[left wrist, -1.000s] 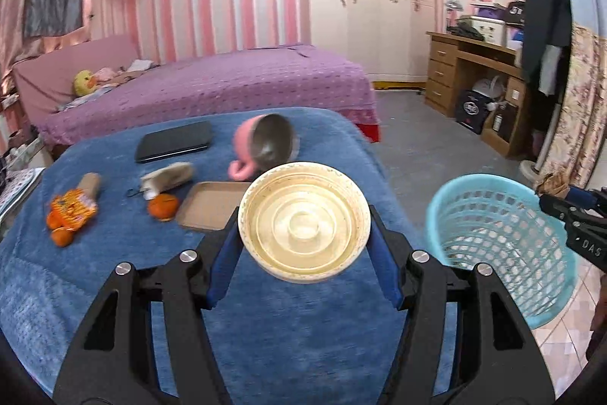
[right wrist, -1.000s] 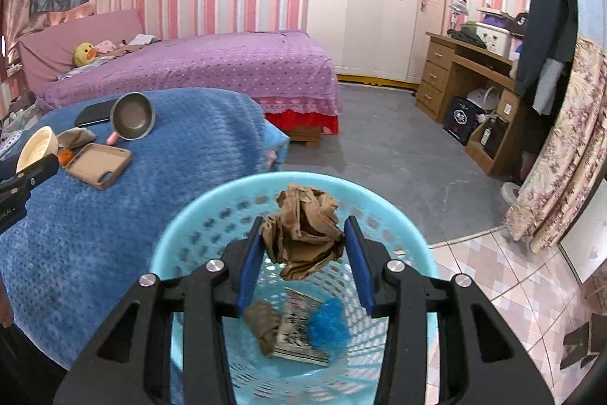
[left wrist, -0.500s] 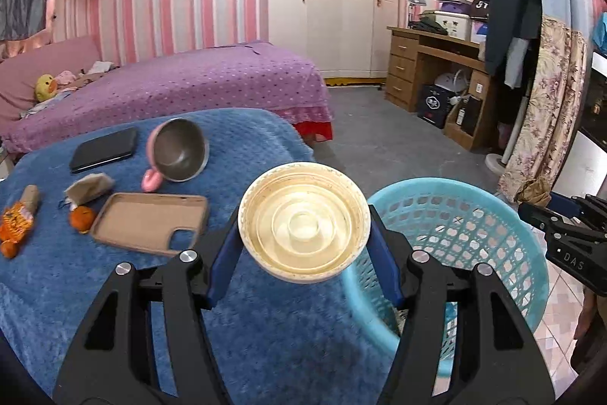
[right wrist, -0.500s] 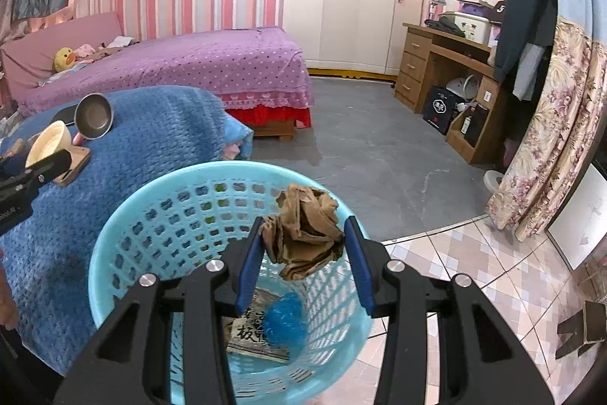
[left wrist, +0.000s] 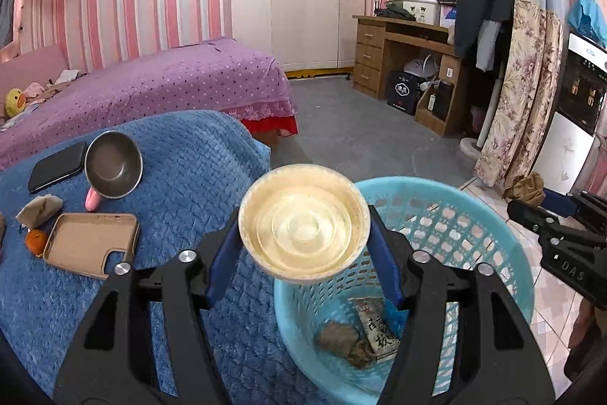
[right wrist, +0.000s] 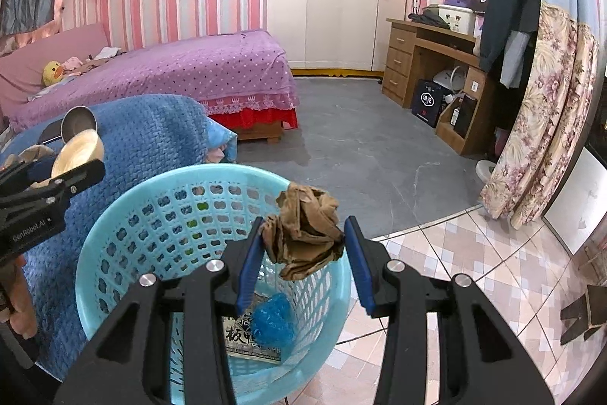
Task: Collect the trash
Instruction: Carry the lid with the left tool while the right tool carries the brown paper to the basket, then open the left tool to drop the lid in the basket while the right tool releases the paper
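Observation:
A cream paper bowl [left wrist: 303, 226] sits between the fingers of my left gripper [left wrist: 303, 221], over the near rim of a light-blue plastic basket [left wrist: 493, 234]. The jaws are opening and the pads look just off the bowl's rim. My right gripper [right wrist: 305, 221] is shut on a crumpled brown paper wad [right wrist: 307, 234] above the basket's [right wrist: 151, 192] right rim. In the basket lie a printed packet [left wrist: 377, 327], a blue wad [right wrist: 273, 321] and a brown scrap [left wrist: 337, 336]. In the right wrist view the bowl [right wrist: 77, 152] shows at far left.
A blue blanket [left wrist: 189, 177] covers the table left of the basket. On it lie a metal pan with a pink handle [left wrist: 114, 164], a tan phone case [left wrist: 87, 243], a black phone [left wrist: 57, 166] and an orange [left wrist: 36, 240]. A purple bed [left wrist: 151, 90] and wooden desk [left wrist: 398, 63] stand behind.
My left gripper has carried the bowl rightward from over the table to above the basket, and its fingers have spread slightly. My right gripper drifted right across the basket, still holding the wad.

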A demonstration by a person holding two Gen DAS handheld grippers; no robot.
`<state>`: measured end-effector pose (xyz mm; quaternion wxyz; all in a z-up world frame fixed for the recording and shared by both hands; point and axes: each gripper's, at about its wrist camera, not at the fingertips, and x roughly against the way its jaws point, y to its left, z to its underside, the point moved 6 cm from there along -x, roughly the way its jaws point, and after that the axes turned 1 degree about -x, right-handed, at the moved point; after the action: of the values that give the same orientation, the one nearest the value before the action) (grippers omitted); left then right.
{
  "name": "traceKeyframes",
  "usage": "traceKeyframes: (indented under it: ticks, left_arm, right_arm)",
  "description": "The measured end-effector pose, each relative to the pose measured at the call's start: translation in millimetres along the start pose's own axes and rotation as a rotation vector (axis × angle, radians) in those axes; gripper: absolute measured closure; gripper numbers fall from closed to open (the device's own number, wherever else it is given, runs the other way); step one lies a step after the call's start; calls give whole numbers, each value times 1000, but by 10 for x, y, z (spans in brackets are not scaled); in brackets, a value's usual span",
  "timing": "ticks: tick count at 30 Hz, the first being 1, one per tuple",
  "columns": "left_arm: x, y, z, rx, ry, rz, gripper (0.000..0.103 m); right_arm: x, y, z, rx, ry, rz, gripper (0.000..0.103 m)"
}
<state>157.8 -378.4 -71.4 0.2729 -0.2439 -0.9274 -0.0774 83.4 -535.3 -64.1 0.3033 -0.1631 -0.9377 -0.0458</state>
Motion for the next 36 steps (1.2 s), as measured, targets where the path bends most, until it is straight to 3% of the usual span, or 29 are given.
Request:
traceKeyframes:
  ticks: [3,7,21,22,26,29,36]
  left_arm:
    - [14,56,35,-9,1,-25,19]
    - [94,175,12,3,-16,-43,12]
    - [360,671,39,58,-32,-126,6]
    - [379,700,53,61,-32,-129,6]
    - [461,843,62,71,-39,-151,6]
    - [539,991,57,81,-49,-167,6]
    - [701,1384,89,126,-55,-206,6]
  right_arm:
    - [-21,2,31,-5,10,1,61]
    - [-17,40,66,-13,14,-1,61]
    - [22,243,31,-6,-6,2,58]
    - [28,255,24,-9,-9,5,56]
    - [64,291,15,-21,-26,9,28]
    - [96,327,3,-22,-33,23,17]
    - [190,436,-76,-35,-61,37,7]
